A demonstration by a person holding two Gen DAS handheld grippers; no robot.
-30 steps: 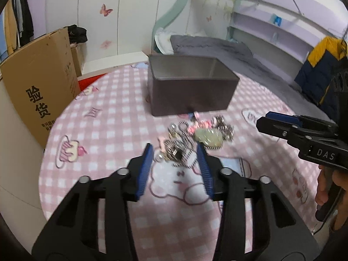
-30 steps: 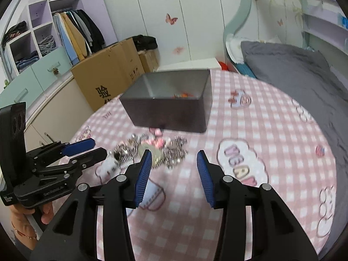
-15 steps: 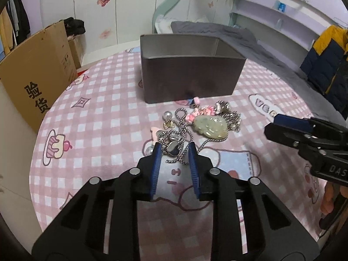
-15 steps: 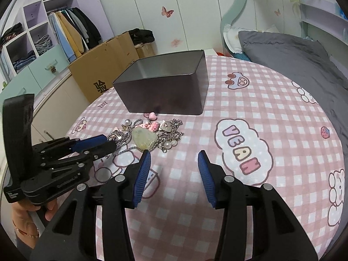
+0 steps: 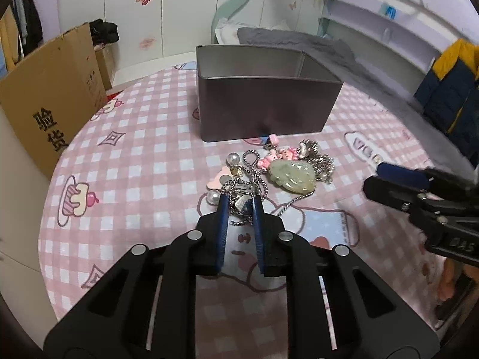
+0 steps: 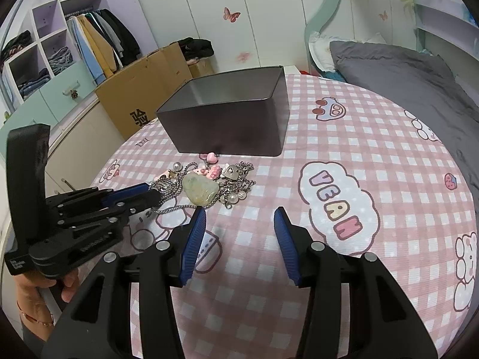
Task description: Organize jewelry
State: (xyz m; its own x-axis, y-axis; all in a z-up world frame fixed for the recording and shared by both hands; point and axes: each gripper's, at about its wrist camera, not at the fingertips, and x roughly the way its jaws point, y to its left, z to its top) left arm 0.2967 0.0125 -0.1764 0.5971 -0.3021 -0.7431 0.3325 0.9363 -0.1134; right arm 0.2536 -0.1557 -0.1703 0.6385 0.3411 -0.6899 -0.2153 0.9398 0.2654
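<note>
walls: white, butterfly decals (image 6: 231, 15) | bed: grey bedding (image 6: 398, 68) | wardrobe (image 6: 45, 48): open shelves

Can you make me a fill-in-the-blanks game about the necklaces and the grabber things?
1. The left gripper is closed on a silver ____.
2. The green stone lies on the table, in front of the dark ____.
3. The right gripper has its fingers ____ and holds nothing.

Missing words: heart charm; box; open
</note>
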